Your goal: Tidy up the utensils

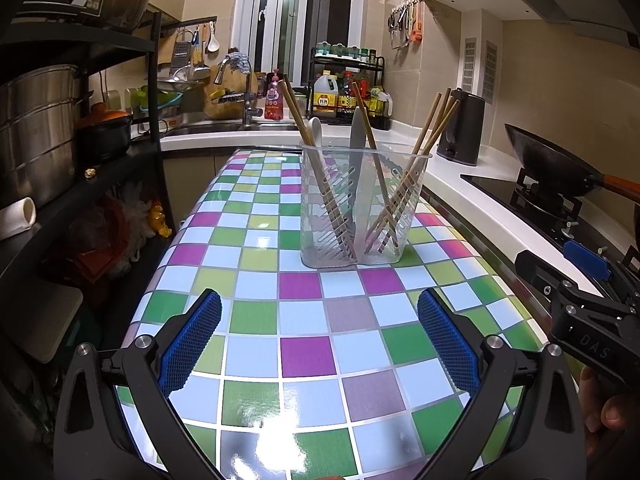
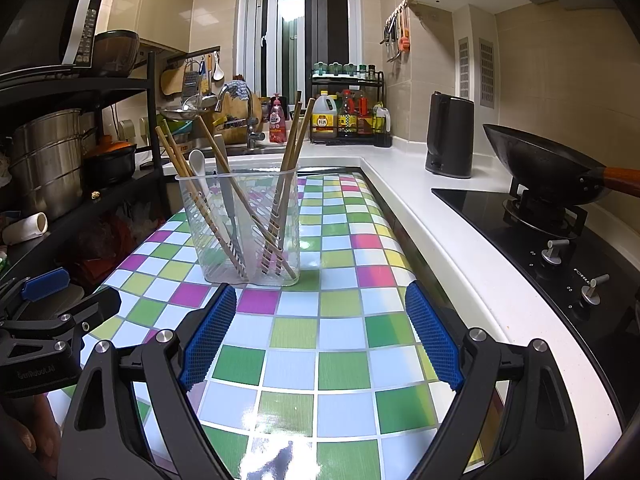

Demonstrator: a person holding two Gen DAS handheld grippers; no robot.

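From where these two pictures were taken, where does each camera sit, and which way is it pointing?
Left wrist: rides on the left gripper, looking forward over the checkered table at the clear utensil holder; its open blue fingers, the right gripper and a hand show.
Right wrist: rides on the right gripper, facing the same way; its open fingers and the left gripper show.
Shared: the holder, chopsticks, white spoon, kettle and wok.
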